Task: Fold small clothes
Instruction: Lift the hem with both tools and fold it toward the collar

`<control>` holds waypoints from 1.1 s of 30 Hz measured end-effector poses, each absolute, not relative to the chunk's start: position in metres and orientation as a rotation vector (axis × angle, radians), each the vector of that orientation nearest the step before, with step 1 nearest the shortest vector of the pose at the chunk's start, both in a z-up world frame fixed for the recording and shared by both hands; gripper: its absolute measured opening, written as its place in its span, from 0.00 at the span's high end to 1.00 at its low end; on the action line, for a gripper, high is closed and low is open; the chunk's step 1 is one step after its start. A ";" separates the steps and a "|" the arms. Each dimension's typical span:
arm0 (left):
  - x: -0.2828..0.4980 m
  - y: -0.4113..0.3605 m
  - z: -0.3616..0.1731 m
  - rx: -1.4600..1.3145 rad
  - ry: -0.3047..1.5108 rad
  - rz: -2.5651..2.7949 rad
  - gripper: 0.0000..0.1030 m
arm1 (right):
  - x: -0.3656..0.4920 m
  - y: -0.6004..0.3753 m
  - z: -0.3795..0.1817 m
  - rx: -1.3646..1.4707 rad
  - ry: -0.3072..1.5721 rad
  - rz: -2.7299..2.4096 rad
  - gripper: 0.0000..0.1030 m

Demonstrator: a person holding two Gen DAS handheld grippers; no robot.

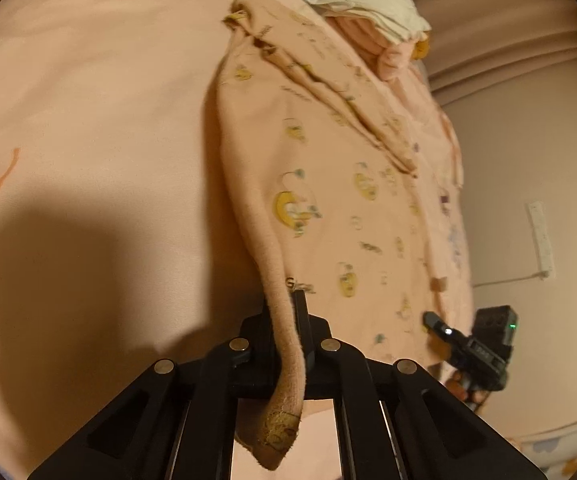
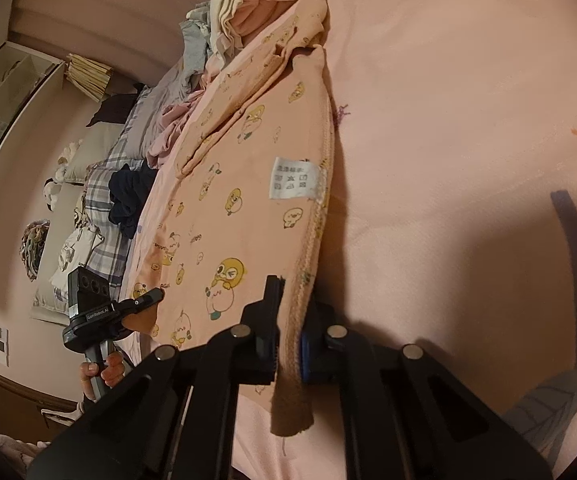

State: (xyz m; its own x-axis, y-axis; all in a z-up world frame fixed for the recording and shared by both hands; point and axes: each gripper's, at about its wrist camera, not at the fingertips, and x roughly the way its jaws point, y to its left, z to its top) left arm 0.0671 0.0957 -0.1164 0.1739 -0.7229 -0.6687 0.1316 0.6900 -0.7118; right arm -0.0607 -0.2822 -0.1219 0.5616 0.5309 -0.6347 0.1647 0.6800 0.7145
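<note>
Peach knit cotton, printed with little yellow cartoon chicks, is what we have between us: a small garment (image 1: 328, 184) spread along the pink bedsheet (image 1: 88, 100), just beside a heap of other clothes (image 1: 364, 4) at the far end. Our left gripper (image 1: 288, 320) is clamped on one near corner, the hem bunched into a soft roll that droops past the closed jaws. Our right gripper (image 2: 290, 320) is clamped on the opposite near corner, along the stitched side seam, with the white care label (image 2: 293, 178) further up that edge.

We judge the fabric light, limp and slightly stretchy (nothing stiff in it, so it will sag between two holds and crease wherever it is laid). It should not slip much from the pads, since the ribbed edges give some bite, and it is not fragile. Corners and seams look like the best places to grip, because the doubled cloth there keeps its line. A folded sleeve or flap lies across the upper part, which may shift if the piece is lifted quickly.
</note>
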 end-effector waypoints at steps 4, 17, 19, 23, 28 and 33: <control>0.067 0.103 -0.104 -0.694 1.180 -0.746 0.98 | -0.060 -0.285 -0.115 0.862 0.916 0.275 0.92; 0.060 0.109 -0.071 -0.738 1.032 -0.856 0.99 | -0.066 -0.284 -0.079 0.866 0.743 0.326 0.95; 0.059 0.112 -0.067 -0.746 1.011 -0.869 1.00 | -0.068 -0.285 -0.076 0.863 0.717 0.329 0.96; 0.057 0.111 -0.057 -0.736 0.974 -0.884 1.00 | -0.072 -0.284 -0.069 0.862 0.672 0.352 0.96; 0.057 0.106 -0.062 -0.719 0.990 -0.879 1.00 | -0.071 -0.283 -0.066 0.856 0.673 0.355 0.96; 0.051 0.107 -0.051 -0.710 0.926 -0.888 1.00 | -0.075 -0.282 -0.063 0.851 0.654 0.367 0.96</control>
